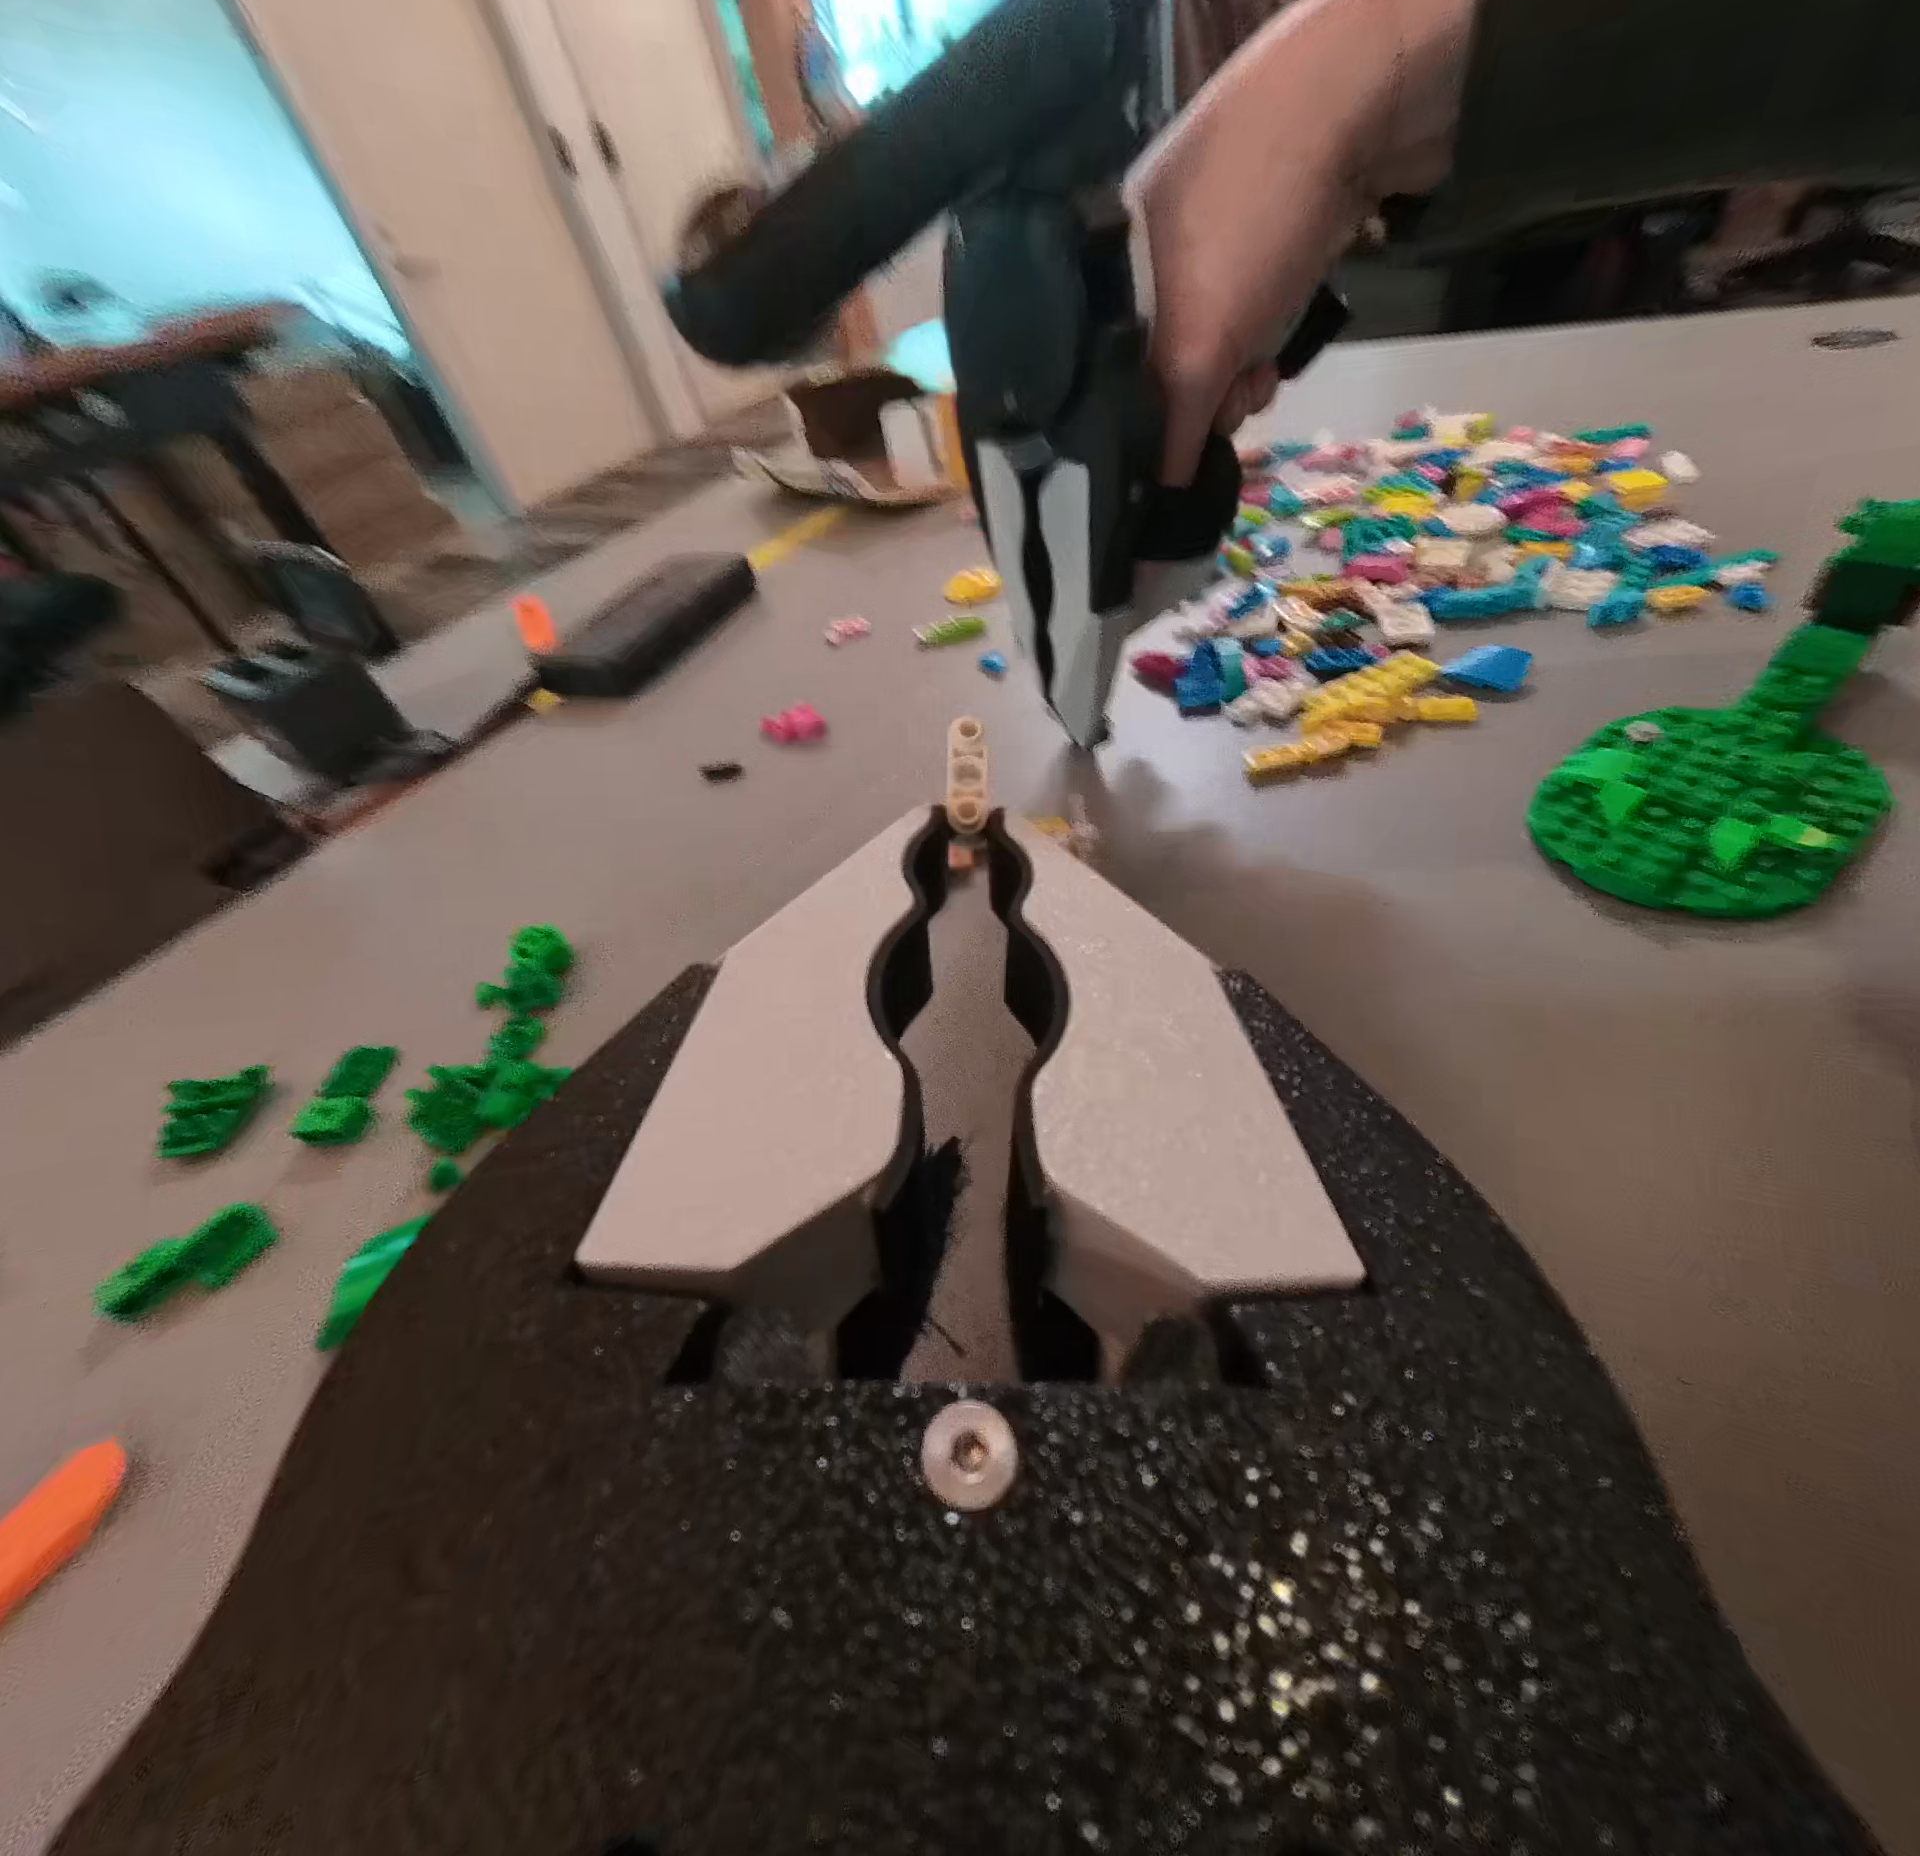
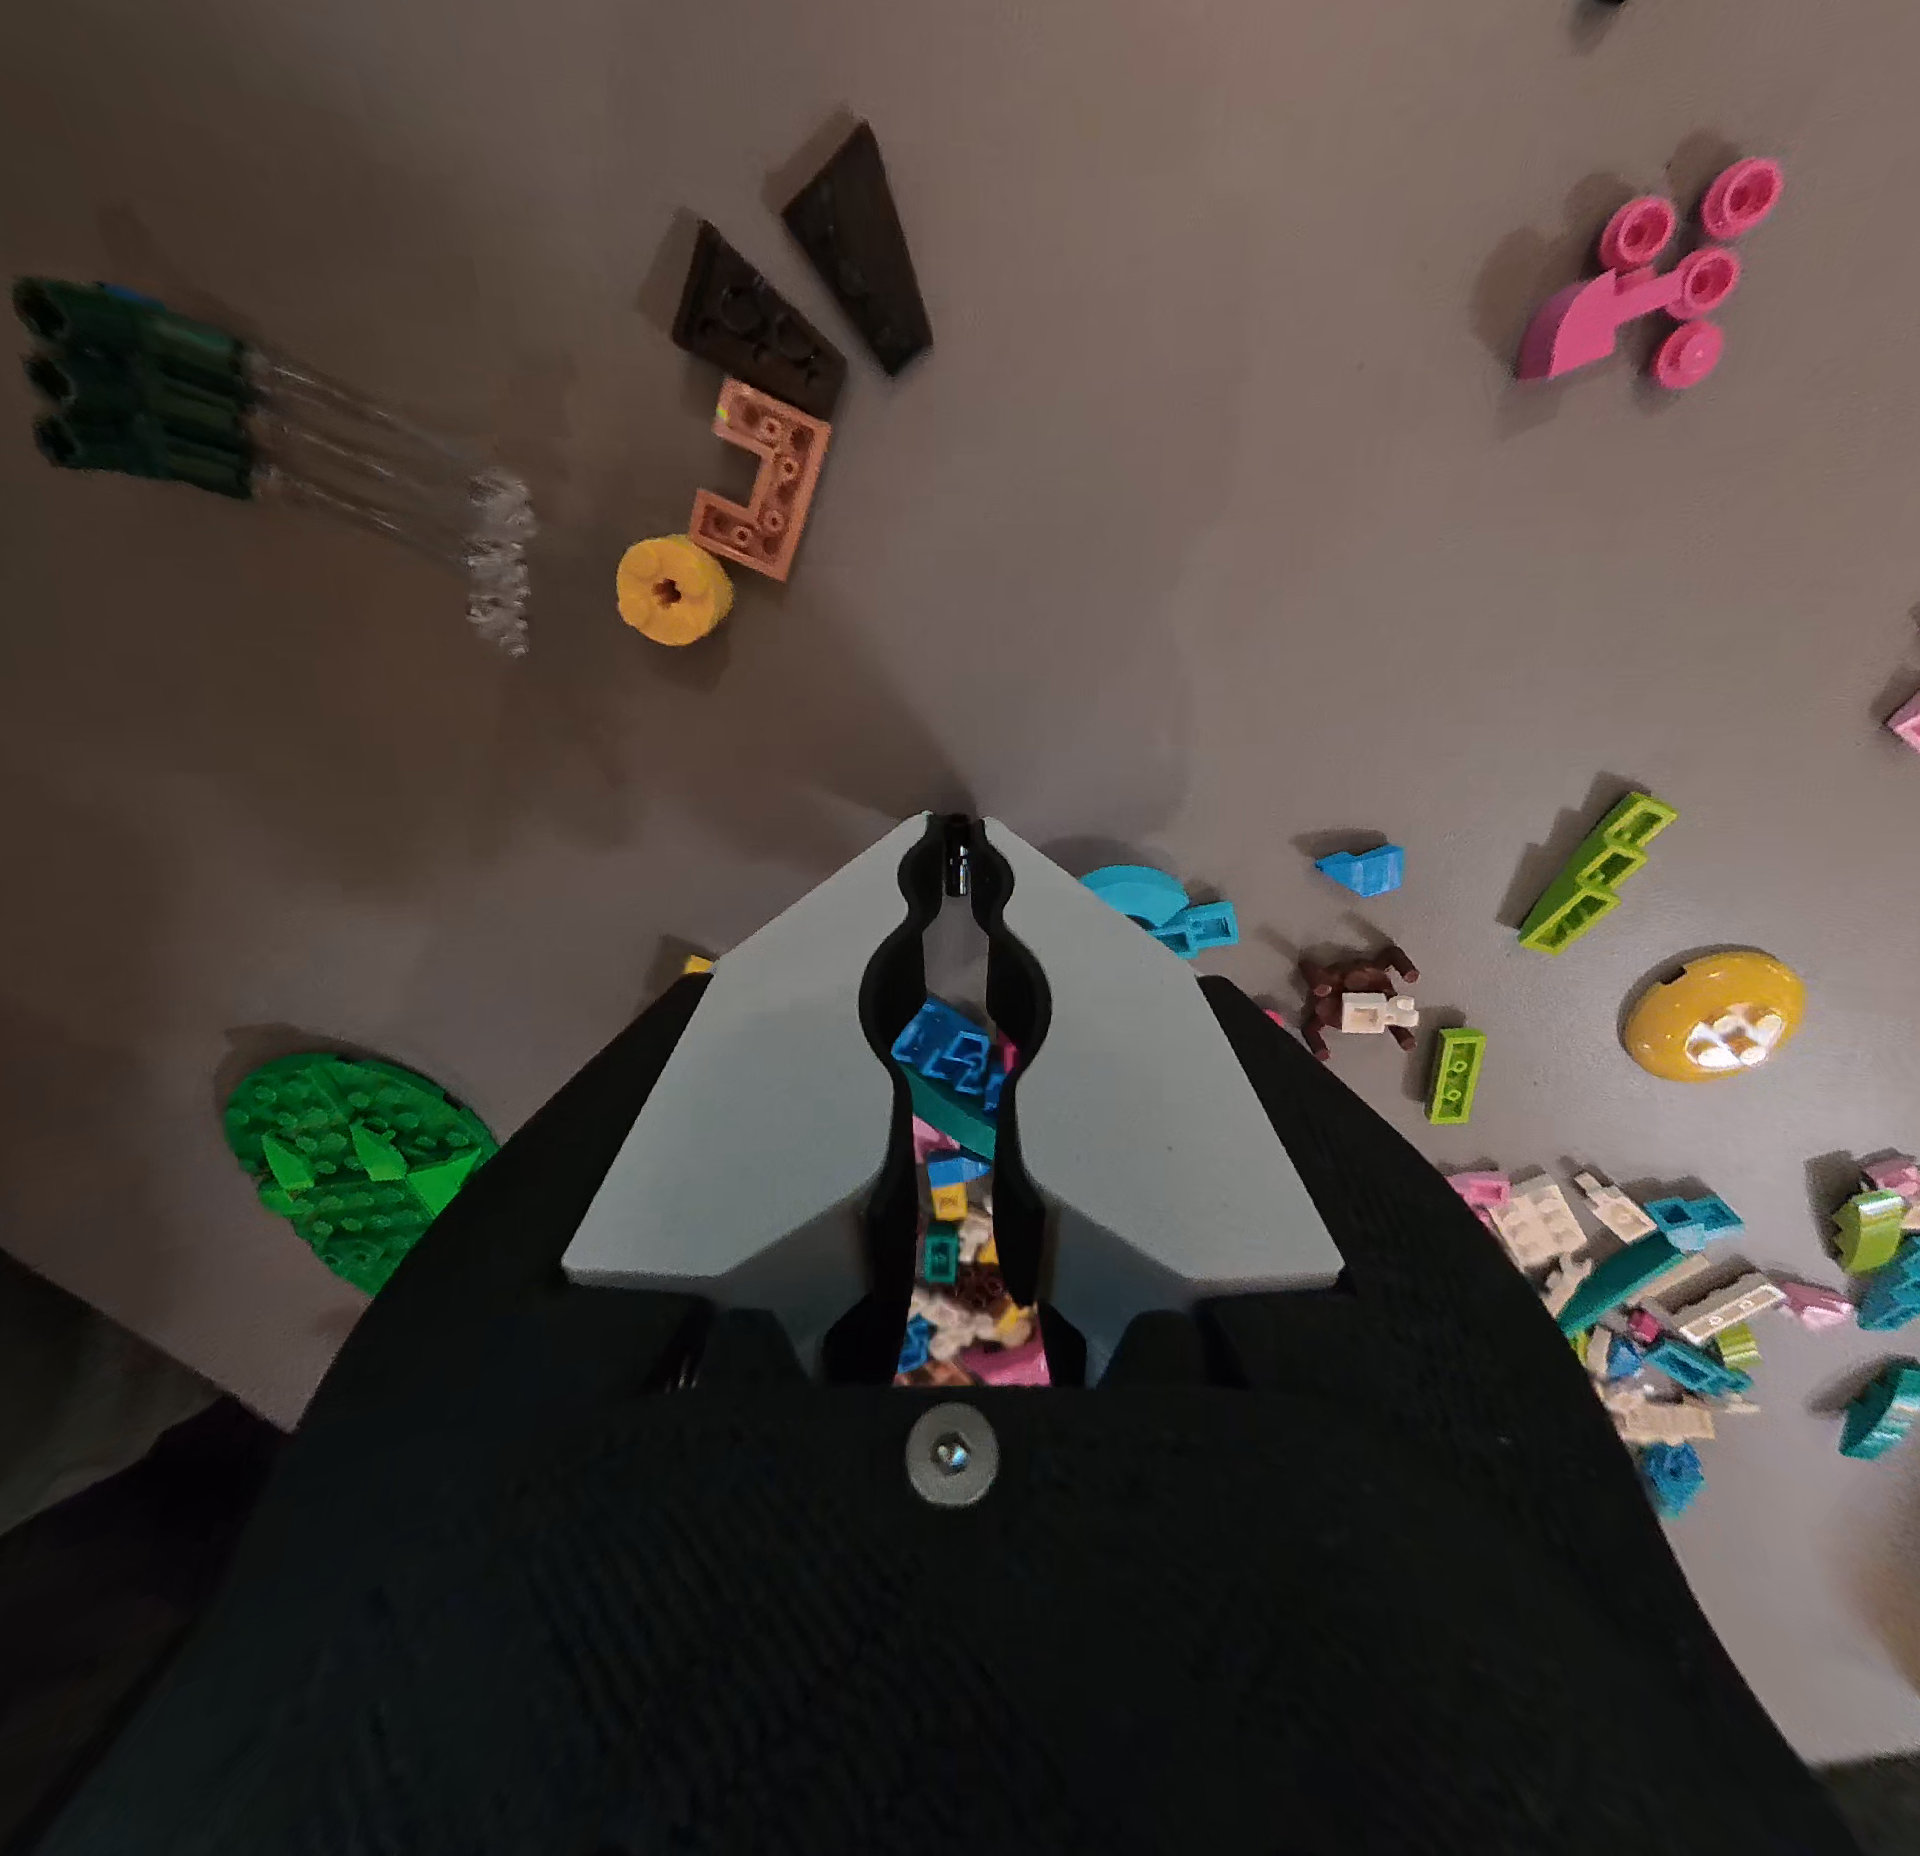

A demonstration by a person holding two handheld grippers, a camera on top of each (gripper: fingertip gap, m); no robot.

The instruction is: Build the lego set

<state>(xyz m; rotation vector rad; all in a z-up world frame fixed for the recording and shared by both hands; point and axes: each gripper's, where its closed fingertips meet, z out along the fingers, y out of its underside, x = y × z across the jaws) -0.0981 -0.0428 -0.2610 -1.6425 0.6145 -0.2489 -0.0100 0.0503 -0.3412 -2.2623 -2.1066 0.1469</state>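
Left wrist view shows the left gripper (image 1: 966, 819) closed on a tan holed lego beam (image 1: 967, 767), which sticks out past the fingertips above the grey counter (image 1: 1455, 1079). Just beyond the beam, the right gripper (image 1: 1081, 736) points steeply down at the counter, held by a person's hand (image 1: 1278, 196). Beyond that gripper lies the pile of mixed coloured bricks (image 1: 1455, 559), and to the right of the beam sits the round green studded plate (image 1: 1714, 809) with a green stem rising from it, its top cut off by the frame edge. Loose green pieces (image 1: 468, 1079) lie left of the left gripper, blurred.

Right wrist view has the right gripper (image 2: 958, 830) pinching a small black pin (image 2: 958, 861), mostly hidden between the fingertips. Ahead of it lie a salmon bracket piece (image 2: 764, 481), a yellow round brick (image 2: 670, 591) and two dark brown wedge plates (image 2: 800, 268).
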